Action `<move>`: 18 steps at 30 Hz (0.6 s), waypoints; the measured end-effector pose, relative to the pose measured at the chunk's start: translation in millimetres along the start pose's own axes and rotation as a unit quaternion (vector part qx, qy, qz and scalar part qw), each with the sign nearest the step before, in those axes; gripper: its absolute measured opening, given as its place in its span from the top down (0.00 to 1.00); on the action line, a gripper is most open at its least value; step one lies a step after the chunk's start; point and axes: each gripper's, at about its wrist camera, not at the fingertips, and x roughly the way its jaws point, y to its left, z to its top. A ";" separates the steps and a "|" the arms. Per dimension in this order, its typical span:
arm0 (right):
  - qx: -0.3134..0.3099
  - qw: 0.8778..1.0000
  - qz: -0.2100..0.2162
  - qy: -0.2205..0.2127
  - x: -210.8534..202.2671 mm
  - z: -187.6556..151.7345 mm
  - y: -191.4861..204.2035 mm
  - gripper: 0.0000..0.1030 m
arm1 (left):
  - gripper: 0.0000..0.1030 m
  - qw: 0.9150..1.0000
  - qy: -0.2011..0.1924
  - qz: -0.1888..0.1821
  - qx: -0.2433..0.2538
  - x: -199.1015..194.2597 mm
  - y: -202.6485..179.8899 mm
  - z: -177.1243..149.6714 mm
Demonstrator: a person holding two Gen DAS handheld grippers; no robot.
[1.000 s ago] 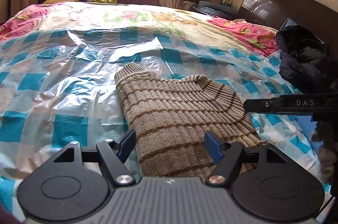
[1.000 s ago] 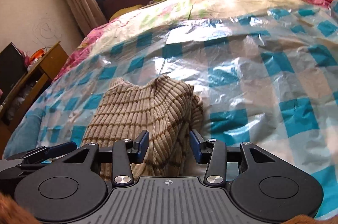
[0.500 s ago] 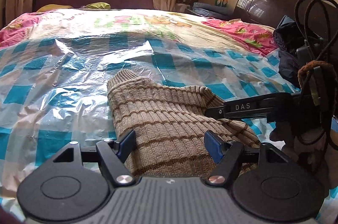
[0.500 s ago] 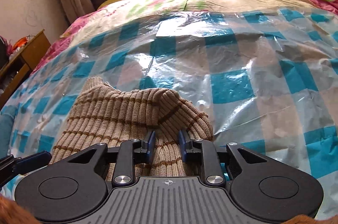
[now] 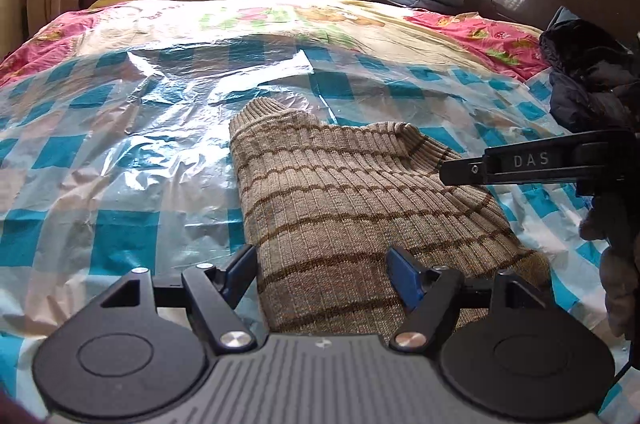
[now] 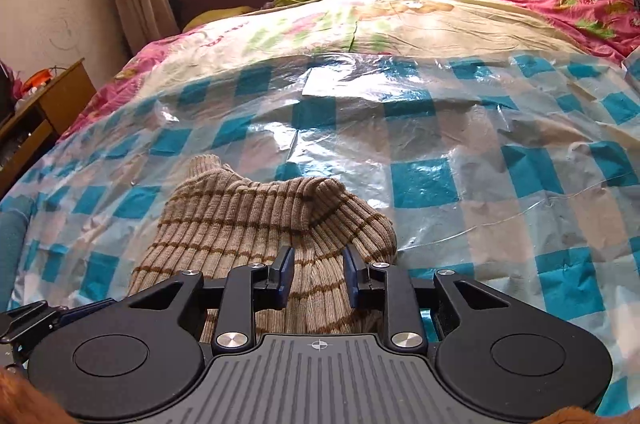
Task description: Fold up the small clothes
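The step in hand looks like a fold midway: the sweater (image 5: 360, 208), a small ribbed knit in tan with thin brown stripes, lies on the bed's plastic sheet (image 6: 460, 160) already doubled into a narrow slab, with one thick rolled flap humped up on its far right corner. The right claw (image 6: 318, 276) has its blue pads either side of a ridge of the knit at the near right edge; its jaws are opening at this moment, a narrow gap with cloth bunched between them, and whether the pads press the wool cannot be told for sure, though they seem to have let go. The left claw (image 5: 322, 274) hovers with its jaws standing wide apart, clamped on nothing, the sweater's near left edge running up between its fingers and stretching away ahead of it. By my reading the next move calls for the right claw to draw clear of the flap without dragging it, then for both to take the near hem and carry it forward over the far end. The knit is soft, thick and springy, so a fold may rebound; the sheet under it is a glossy, crinkled film checked in blue and white, likely slippery, so the sweater could slide when pulled.
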 end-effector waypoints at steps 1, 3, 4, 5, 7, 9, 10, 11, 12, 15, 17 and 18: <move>-0.001 1.000 -0.001 0.003 -3.8 -3.1 0.5 0.75 | 0.27 1.000 0.002 0.001 -0.002 -1.9 -0.4 -1.5; -0.005 1.000 -0.005 0.010 -11.8 -9.8 2.0 0.75 | 0.27 1.000 0.010 0.009 -0.002 -5.1 -2.1 -4.8; -0.008 1.000 -0.010 0.012 -15.7 -12.4 3.1 0.74 | 0.27 1.000 0.013 0.012 0.000 -7.1 -3.2 -6.5; -0.010 1.000 -0.014 0.013 -18.8 -14.2 4.5 0.73 | 0.27 1.000 0.014 0.014 0.001 -9.3 -4.0 -8.0; -0.015 1.000 -0.022 0.015 -28.1 -19.6 8.8 0.72 | 0.27 1.000 0.018 0.020 0.004 -15.9 -6.4 -12.3; -0.018 0.999 -0.024 0.017 -36.7 -25.2 12.4 0.72 | 0.26 1.000 0.020 0.024 0.002 -21.7 -7.8 -16.3; -0.019 0.999 -0.024 0.019 -40.4 -28.1 14.1 0.72 | 0.26 0.999 0.021 0.026 0.001 -24.9 -7.6 -18.7; -0.021 0.999 -0.027 0.020 -44.7 -32.3 15.9 0.72 | 0.25 0.999 0.022 0.027 0.000 -27.4 -8.1 -21.2; -0.023 0.999 -0.030 0.021 -48.2 -35.8 17.8 0.72 | 0.24 0.999 0.024 0.030 -0.002 -29.9 -8.5 -24.1; -0.027 0.999 -0.037 0.024 -59.0 -46.9 23.0 0.67 | 0.22 0.999 0.028 0.033 -0.005 -35.3 -9.1 -31.6; -0.023 0.999 -0.034 0.025 -66.7 -54.3 25.7 0.65 | 0.21 0.999 0.028 0.036 -0.006 -39.2 -9.9 -36.8; -0.022 0.999 -0.033 0.025 -70.4 -58.0 27.1 0.65 | 0.21 0.999 0.029 0.037 -0.006 -41.1 -10.4 -39.7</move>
